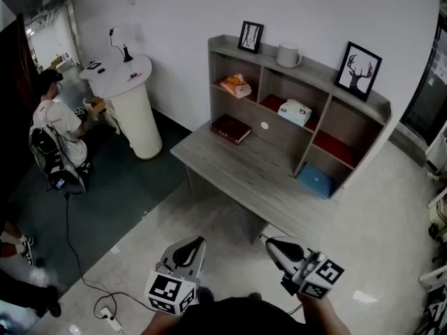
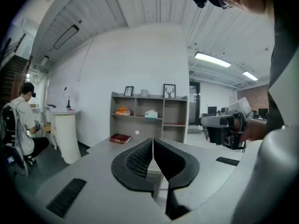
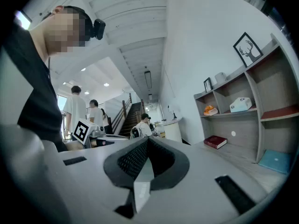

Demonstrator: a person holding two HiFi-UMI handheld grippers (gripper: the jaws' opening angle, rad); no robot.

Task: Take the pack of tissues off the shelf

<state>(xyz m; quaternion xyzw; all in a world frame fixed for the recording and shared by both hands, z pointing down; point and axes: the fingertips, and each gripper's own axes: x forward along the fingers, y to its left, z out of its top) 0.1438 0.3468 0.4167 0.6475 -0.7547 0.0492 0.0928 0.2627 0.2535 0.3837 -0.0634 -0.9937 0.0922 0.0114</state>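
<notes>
Pack of tissues (image 1: pixel 294 112): white-teal, mid compartment of shelf (image 1: pixel 316 67), desk (image 1: pixel 241 167) back edge.
Left gripper (image 1: pixel 190 251), right gripper (image 1: pixel 276 248): jaws together, empty, short of desk front edge.
Right nearer; pack straight ahead, well apart.

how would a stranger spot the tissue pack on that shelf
Find the grey shelf unit standing on the desk. In its upper middle compartment sits the pack of tissues, a pale boxy pack, unlike the orange item one compartment to the left.
</notes>
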